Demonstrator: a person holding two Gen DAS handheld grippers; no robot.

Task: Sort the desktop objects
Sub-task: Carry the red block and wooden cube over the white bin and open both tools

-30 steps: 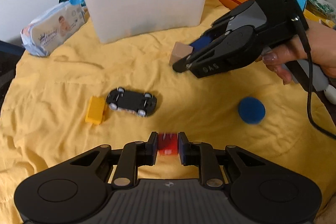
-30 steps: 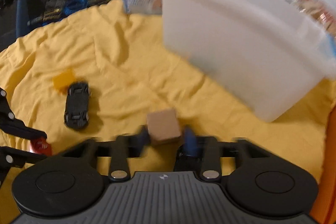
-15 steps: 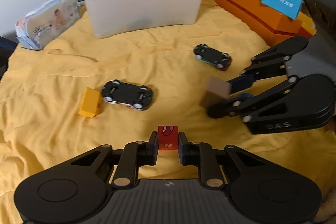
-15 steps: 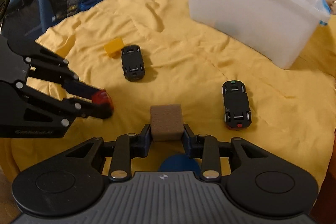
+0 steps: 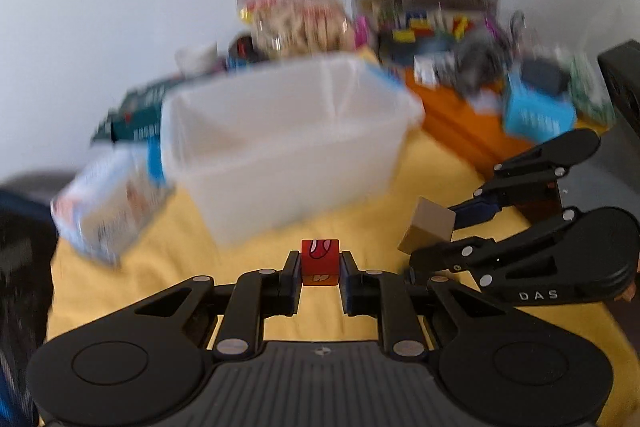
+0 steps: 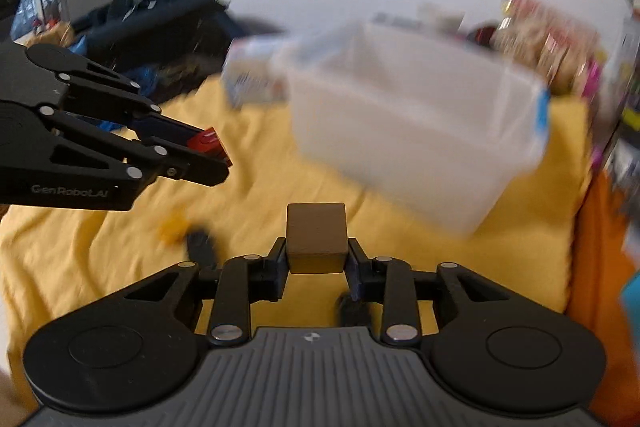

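A small red cube (image 5: 320, 259) with a printed face sits between the pads of my left gripper (image 5: 320, 269), which is shut on it and held above the yellow cloth. My right gripper (image 6: 316, 257) holds a plain brown wooden block (image 6: 316, 235); its jaws are closing, and the pads press on the block's sides. In the left wrist view the right gripper (image 5: 434, 239) and its brown block (image 5: 430, 227) hang just to the right. The translucent white bin (image 5: 288, 179) stands ahead of both, blurred. From the right wrist the left gripper (image 6: 218, 159) with the red cube (image 6: 206, 141) is on the left.
The yellow cloth (image 5: 140, 287) covers the table. A wet-wipes pack (image 5: 108, 203) lies left of the bin (image 6: 400, 147). A yellow brick (image 6: 172, 227) and a black toy car (image 6: 202, 247) lie below. An orange box (image 5: 452, 119) and stacked clutter stand at the back right.
Both grippers have risen off the cloth with their blocks and tilted up towards the bin. The toy cars and the blue ball have dropped out of the left wrist view.
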